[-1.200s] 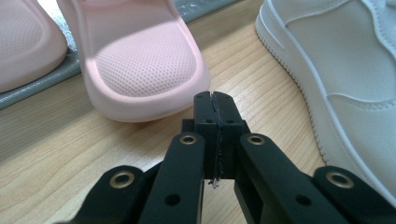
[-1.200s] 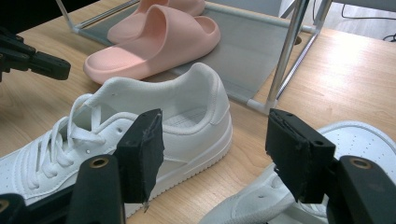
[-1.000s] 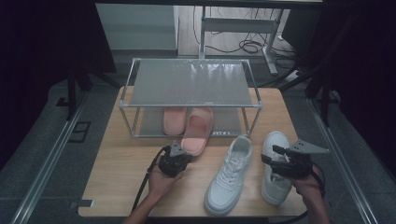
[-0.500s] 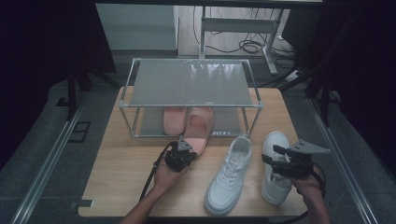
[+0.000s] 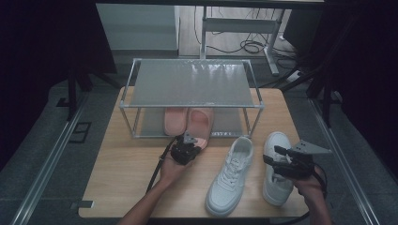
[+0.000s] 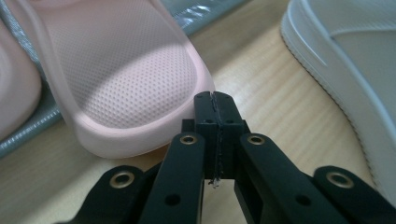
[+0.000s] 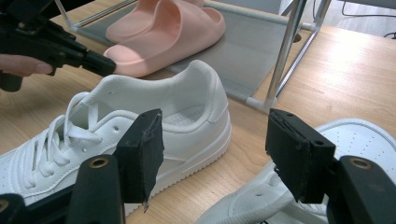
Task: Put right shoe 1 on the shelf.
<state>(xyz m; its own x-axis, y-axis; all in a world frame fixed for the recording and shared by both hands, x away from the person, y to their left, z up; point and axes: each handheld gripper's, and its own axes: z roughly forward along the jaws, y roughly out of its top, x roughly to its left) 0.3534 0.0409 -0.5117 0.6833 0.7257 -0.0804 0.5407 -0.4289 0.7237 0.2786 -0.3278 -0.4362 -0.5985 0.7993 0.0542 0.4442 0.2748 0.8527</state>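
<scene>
My left gripper (image 5: 192,143) is shut with nothing between its jaws. Its tips (image 6: 215,100) touch the heel of a pink slipper (image 6: 126,74), whose toe lies under the rack (image 5: 192,82) on the lower shelf. A second pink slipper (image 5: 174,119) lies beside it on the left. My right gripper (image 5: 271,158) stands open above the right white sneaker (image 5: 276,140). Its jaws (image 7: 217,140) frame the heel of the left white sneaker (image 7: 140,126), without touching it. The left gripper (image 7: 100,63) shows at the slipper's heel there too.
The metal rack has a frosted top shelf and thin posts (image 7: 285,51) at the back of the wooden table (image 5: 122,173). The left sneaker (image 5: 230,176) lies in the middle front. Bare tabletop lies at the front left. Dark floor surrounds the table.
My left gripper has moved forward and to the right toward the rack, and the pink slipper has slid deeper under the shelf. The right gripper has stayed still.
</scene>
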